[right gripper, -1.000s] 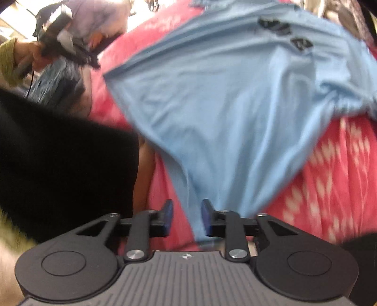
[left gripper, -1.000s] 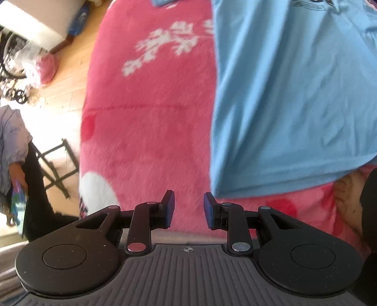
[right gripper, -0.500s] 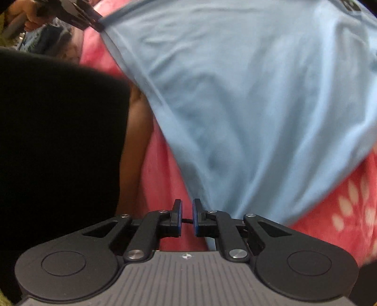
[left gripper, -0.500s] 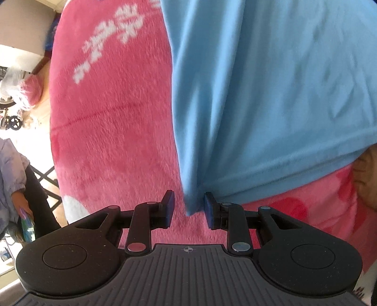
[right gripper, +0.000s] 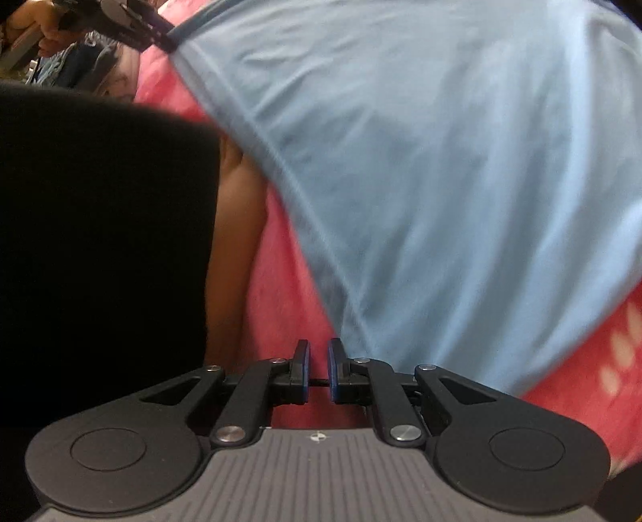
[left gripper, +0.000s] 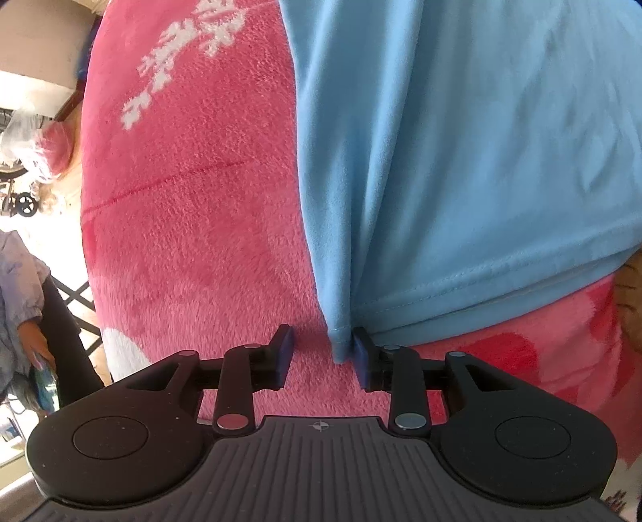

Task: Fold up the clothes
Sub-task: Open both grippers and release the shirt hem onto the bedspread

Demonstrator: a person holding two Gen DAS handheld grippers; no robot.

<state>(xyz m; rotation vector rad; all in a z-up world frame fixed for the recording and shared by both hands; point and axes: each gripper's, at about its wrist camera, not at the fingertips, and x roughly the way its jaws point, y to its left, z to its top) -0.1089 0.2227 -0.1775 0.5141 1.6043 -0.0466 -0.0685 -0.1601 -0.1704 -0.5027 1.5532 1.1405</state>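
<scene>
A light blue T-shirt [left gripper: 481,160] lies spread on a pink fleece blanket [left gripper: 200,241]. My left gripper [left gripper: 323,349] points steeply down at the shirt's bottom corner. Its jaws are opening, and the hem corner hangs between them against the right pad [left gripper: 361,357], clear of the left one. In the right wrist view the shirt [right gripper: 441,180] fills the upper right. My right gripper [right gripper: 319,361] has its jaws nearly together over the blanket [right gripper: 281,301]; only blanket shows in the narrow slit, and the shirt's other corner ends just behind the right fingertip [right gripper: 337,353]. The left gripper [right gripper: 168,38] shows far off at the top left corner.
A bare limb [right gripper: 236,241] and a black garment [right gripper: 100,261] of the person crowd the left of the right wrist view. Another person in a pale jacket [left gripper: 20,301] stands beyond the blanket's left edge, by a black folding stand [left gripper: 76,293]. Skin [left gripper: 630,305] shows at the right edge.
Both grippers have come down close to the blanket. The right jaws closed from open to a narrow slit. The left jaws spread wider, with the shirt's corner now hanging between them.
</scene>
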